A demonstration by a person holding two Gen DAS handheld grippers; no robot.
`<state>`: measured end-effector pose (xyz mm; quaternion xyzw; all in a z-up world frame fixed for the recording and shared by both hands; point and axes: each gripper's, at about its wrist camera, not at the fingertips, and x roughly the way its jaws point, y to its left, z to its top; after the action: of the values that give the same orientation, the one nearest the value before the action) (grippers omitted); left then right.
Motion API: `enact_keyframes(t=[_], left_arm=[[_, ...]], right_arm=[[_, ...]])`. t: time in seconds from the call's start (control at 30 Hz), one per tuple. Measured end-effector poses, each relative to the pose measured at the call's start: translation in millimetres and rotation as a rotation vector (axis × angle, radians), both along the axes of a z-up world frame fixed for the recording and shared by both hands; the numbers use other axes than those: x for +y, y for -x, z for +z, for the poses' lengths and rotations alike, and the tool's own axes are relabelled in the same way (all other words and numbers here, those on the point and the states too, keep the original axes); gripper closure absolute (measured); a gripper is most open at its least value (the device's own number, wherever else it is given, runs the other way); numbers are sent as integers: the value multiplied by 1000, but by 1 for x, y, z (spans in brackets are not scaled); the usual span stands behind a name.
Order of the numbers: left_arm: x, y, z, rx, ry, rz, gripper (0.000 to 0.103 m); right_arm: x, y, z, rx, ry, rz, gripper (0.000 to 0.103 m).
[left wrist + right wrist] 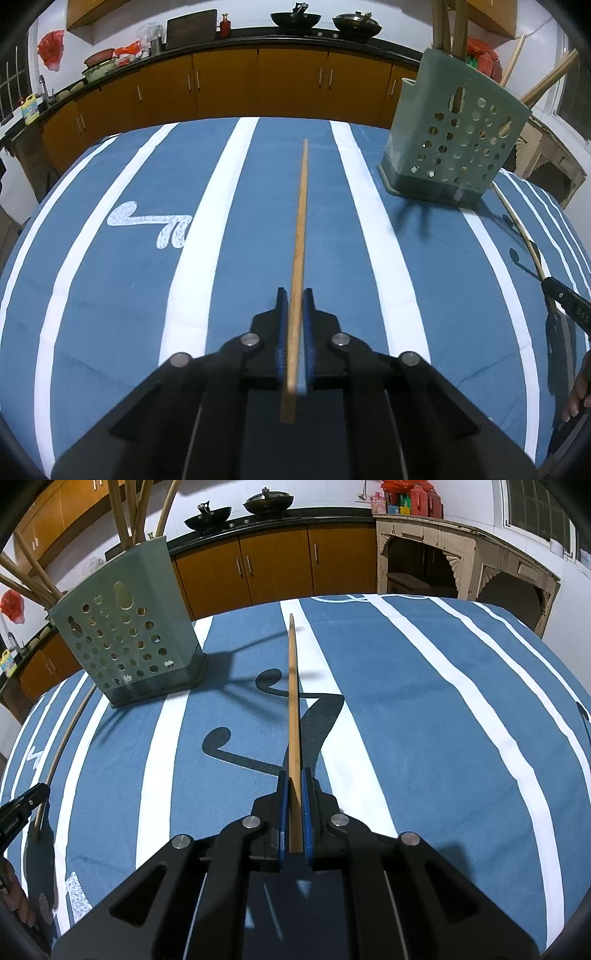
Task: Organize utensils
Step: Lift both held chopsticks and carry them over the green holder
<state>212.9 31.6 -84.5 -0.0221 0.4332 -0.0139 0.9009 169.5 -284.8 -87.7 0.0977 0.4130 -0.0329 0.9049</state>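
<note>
Both tongs are closed, each on one chopstick. Left tongs pinch a chopstick near its butt; its long axis runs straight ahead, away from us, above the striped cloth on the counter. Right tongs grip a second chopstick the same way, tip pointing to the far side.

The green perforated holder stands upright on the cloth, far and between the two tongs: right of the left pair, left of the right pair. More sticks rise from it.

We judge both sticks must tip upright over the holder's mouth. Neither arm looks clearly nearer.

Holder's opening and compartments are hidden; stick tops are cut off.
</note>
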Motion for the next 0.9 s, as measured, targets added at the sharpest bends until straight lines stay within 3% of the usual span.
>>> enact_keyframes(t=[0.2, 0.4, 0.63, 0.9], left_arm=[[2, 8, 4, 7, -21, -24, 95], [7, 17, 24, -47, -30, -33, 95], [8, 29, 68, -174, -53, -47, 95], [11, 38, 120, -318, -15, -48, 95]], right_arm=[[-3, 12, 10, -44, 19, 3, 95], [-10, 21, 29, -106, 34, -3, 95], [-13, 27, 53, -184, 68, -4, 95], [-15, 32, 94, -302, 62, 10, 95]])
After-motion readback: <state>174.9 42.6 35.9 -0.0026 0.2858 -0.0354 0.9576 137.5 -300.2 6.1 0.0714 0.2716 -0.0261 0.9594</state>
